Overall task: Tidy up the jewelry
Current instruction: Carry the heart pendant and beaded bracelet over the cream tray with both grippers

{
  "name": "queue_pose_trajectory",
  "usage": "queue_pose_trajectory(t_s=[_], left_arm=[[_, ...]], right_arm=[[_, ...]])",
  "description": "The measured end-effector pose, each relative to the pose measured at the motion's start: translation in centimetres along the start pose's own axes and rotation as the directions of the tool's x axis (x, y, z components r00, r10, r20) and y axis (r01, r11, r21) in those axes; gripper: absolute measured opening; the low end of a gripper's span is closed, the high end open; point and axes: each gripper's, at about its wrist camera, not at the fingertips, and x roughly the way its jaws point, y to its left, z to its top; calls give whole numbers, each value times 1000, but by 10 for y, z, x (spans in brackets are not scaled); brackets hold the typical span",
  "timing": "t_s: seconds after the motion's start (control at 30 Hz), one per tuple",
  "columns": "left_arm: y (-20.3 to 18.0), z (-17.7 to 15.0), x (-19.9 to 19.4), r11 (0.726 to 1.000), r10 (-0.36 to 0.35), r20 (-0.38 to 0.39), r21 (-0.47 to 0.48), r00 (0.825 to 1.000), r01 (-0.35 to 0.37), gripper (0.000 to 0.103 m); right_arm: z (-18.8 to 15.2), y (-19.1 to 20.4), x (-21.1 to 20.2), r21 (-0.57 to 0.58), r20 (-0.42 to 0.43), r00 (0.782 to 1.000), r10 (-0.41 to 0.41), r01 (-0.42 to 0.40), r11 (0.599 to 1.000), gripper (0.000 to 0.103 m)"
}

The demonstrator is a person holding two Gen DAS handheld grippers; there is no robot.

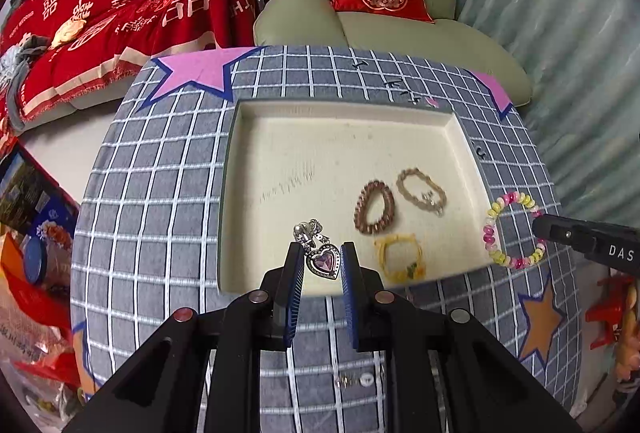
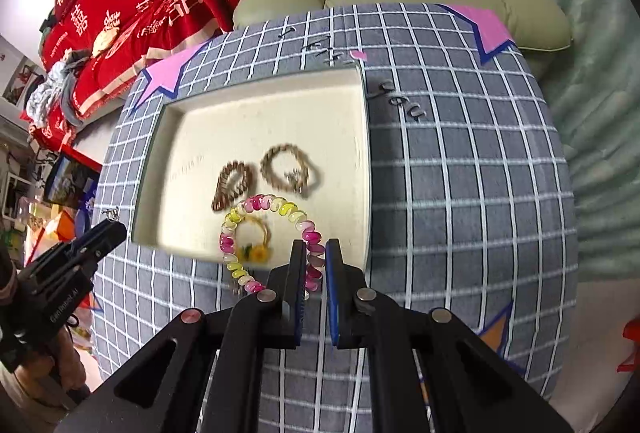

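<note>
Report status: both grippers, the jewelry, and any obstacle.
Left gripper shut on heart pendant. Right gripper shut on pink-yellow bead bracelet. Three bracelets already in cream tray. Nothing blocking.

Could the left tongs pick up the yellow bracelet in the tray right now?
Probably not yet: the left tongs already clamp a heart pendant. The yellow bracelet lies uncovered in the tray just beside them, so the way looks free once the pendant is released.
</note>
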Motion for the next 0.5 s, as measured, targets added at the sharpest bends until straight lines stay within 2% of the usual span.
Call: queue_pose_trajectory(t_s=[0.23, 0.5], left_arm=[[-2, 22, 27, 1000, 15, -8, 2, 1000, -15, 28], [-5, 33, 59, 999, 48, -38, 6, 998, -48, 28]], right_arm=[[34, -2, 24, 25, -17, 1000, 22, -22, 999, 10], [61, 4, 55, 26, -41, 998, 45, -44, 999, 10]])
